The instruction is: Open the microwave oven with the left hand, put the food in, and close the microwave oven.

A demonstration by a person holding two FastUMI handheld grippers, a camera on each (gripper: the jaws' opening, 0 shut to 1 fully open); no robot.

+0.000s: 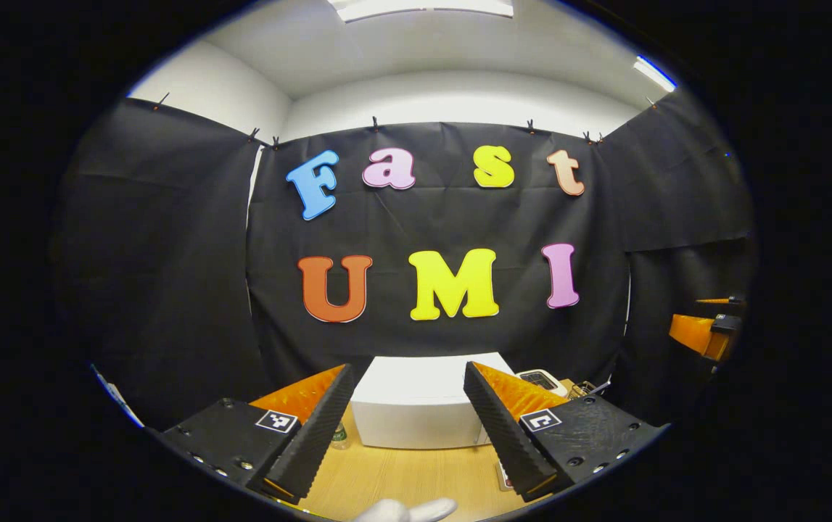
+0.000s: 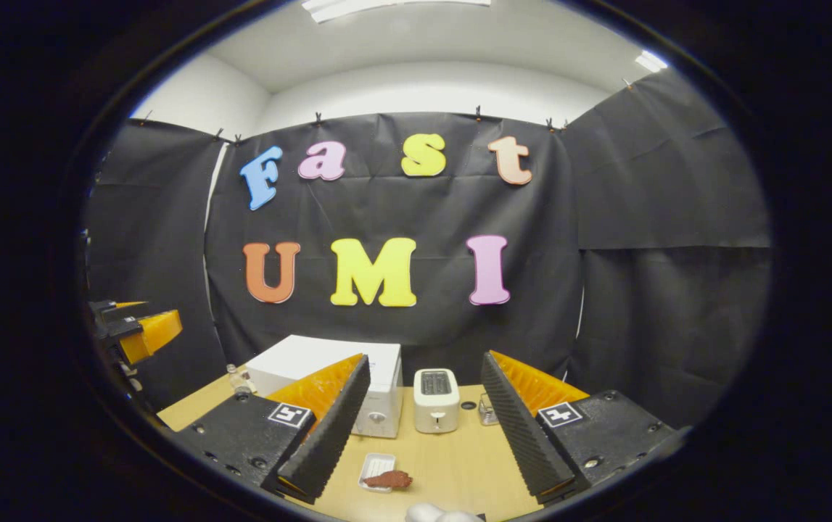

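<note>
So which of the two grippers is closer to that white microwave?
Left, probably. The left gripper faces the microwave head-on between its fingers; the right gripper hangs farther right, toward the toaster.

A white toaster [image 2: 436, 400] stands upright on the wooden table [image 2: 459, 464], a small bottle [image 2: 239, 378] near the table's far-left edge.

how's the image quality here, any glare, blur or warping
Left gripper view: fisheye bends the wall edges, the microwave top is washed out white. Right gripper view: same curving, food on its tray is small but sharp, ceiling light glares.
</note>
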